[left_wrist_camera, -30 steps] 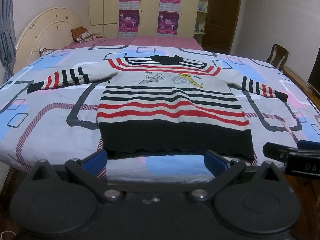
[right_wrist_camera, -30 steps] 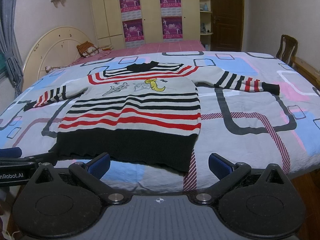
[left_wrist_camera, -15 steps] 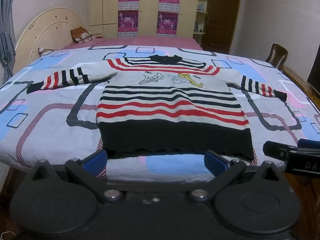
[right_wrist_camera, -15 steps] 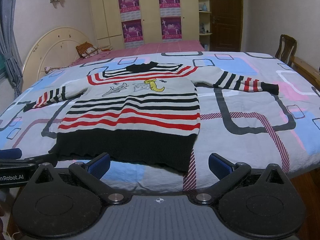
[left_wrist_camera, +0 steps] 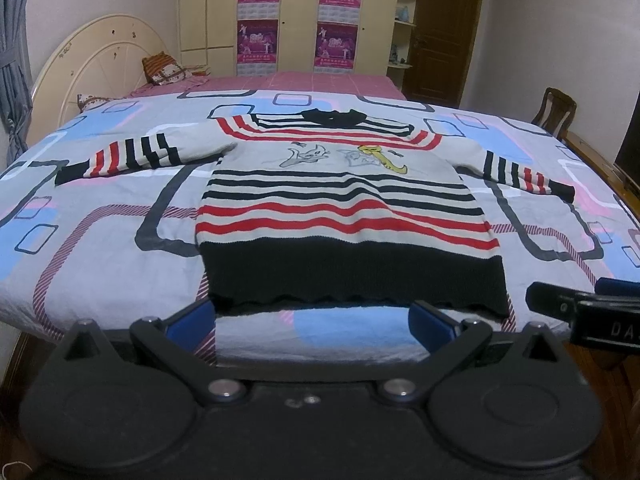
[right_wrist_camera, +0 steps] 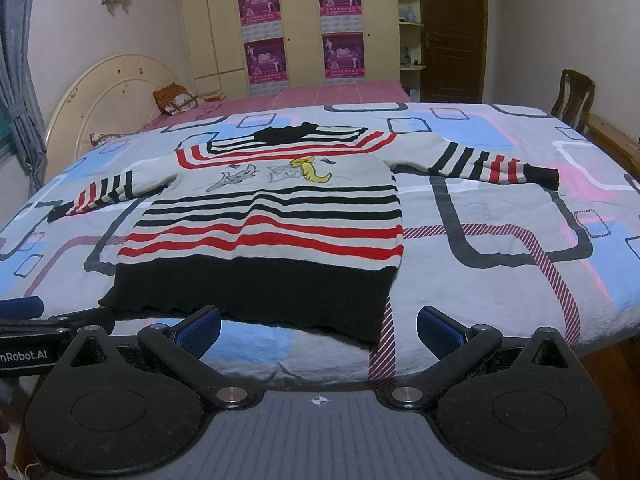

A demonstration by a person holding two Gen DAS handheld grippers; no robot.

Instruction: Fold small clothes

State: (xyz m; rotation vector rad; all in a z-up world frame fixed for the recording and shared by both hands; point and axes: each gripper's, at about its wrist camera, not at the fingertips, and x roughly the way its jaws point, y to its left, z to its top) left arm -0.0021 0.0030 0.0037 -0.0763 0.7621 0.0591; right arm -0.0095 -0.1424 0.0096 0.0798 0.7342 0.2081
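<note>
A small striped sweater lies flat and face up on the bed, sleeves spread to both sides, its black hem toward me. It is grey with red and black stripes and a cartoon print on the chest. My left gripper hovers open just short of the hem, holding nothing. My right gripper is open too, near the hem's right corner, also empty. Each gripper shows at the edge of the other's view: the right gripper and the left gripper.
The bed cover is grey with blue, pink and dark rounded shapes. A cream headboard and a pillow are at far left. A wooden chair stands at right, wardrobes and a door behind.
Both grippers have crept slightly closer to the sweater's hem. The sweater has not moved, and both grippers stay open.
</note>
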